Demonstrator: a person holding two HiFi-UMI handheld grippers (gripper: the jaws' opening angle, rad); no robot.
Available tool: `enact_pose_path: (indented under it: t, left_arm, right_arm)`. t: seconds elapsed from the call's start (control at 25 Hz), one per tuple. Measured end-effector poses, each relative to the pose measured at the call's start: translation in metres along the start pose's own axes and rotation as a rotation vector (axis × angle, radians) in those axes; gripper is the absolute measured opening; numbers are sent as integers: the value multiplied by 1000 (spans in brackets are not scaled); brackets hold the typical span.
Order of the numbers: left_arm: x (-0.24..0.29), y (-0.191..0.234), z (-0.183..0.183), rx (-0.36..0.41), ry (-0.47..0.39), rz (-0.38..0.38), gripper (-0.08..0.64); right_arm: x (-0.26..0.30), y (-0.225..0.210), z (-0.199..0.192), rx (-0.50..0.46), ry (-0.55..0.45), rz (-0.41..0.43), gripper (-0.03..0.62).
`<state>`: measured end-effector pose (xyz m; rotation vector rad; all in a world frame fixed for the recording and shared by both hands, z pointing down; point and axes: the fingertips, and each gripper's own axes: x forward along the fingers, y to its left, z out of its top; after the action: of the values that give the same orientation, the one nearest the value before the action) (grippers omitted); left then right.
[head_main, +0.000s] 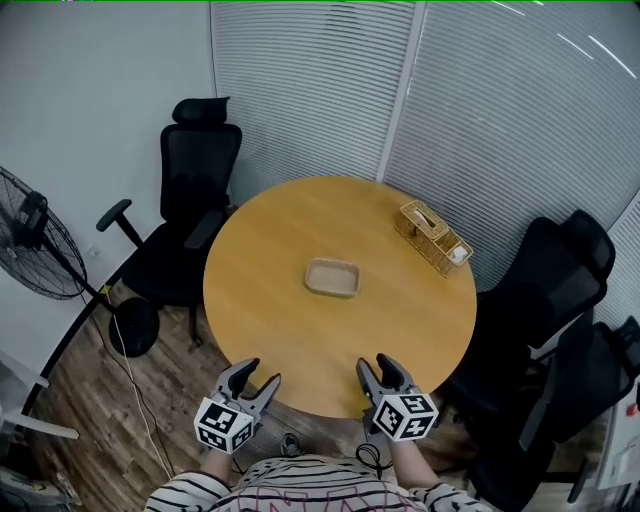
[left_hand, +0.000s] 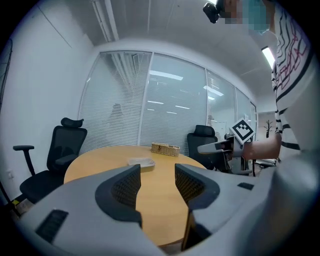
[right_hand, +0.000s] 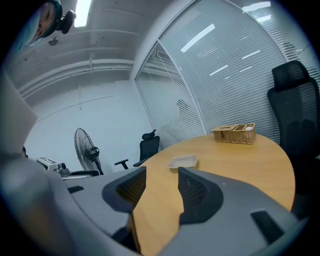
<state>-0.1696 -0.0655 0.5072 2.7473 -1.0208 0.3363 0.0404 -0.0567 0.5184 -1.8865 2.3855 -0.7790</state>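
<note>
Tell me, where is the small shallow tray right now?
In the head view the tray lies near the middle of the round table, apart from the wicker basket at its far right edge.

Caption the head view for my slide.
Left tool and right tool, both open and empty, at the near edge of a round table bearing a tray and a wicker basket.

The table (head_main: 300, 215) is honey-yellow wood, the tray (head_main: 332, 277) pale beige, the basket (head_main: 432, 237) woven tan, the chair (head_main: 195, 190) black, the shirt (head_main: 300, 485) white with dark stripes.
</note>
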Motion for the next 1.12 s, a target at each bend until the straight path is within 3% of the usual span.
enact_pose_path:
  t: [0.44,0.68,1.12]
  left_arm:
    - [68,50,11,-8,-2,-118,192]
    - [121,66,30,2,-17,-96,192]
    - [222,105,36,-23,44,-35,192]
  right_arm:
    - [42,-23,23,10,-20,-123,206]
    - [72,-68,46,6,-16,-124,204]
    - [166,-128,77,-5,37,-44,201]
